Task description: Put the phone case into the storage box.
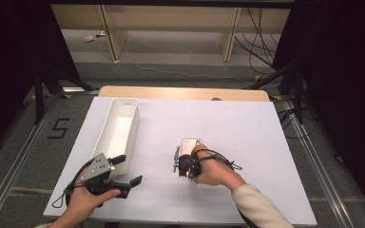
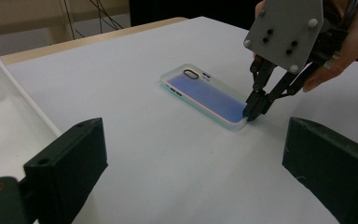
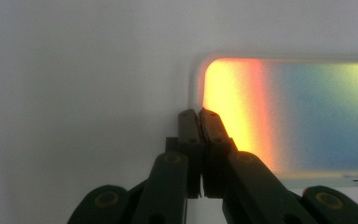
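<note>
White counter [image 1: 247, 128] under studio light: at the left edge we rest our left tool [image 1: 123, 172], jaws wide apart, beside a white bin [image 1: 119, 130]; near the middle lies a translucent phone case [image 2: 205, 95], our right tool [image 3: 198, 122] pinched together on its near-end rim.

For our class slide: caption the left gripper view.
Right tool shut on the phone case edge, open left tool watching.

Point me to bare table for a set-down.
Free: the table right of the phone case, and the far strip beyond it. Crowded: between the white bin and case, where the left gripper and right gripper sit.
</note>
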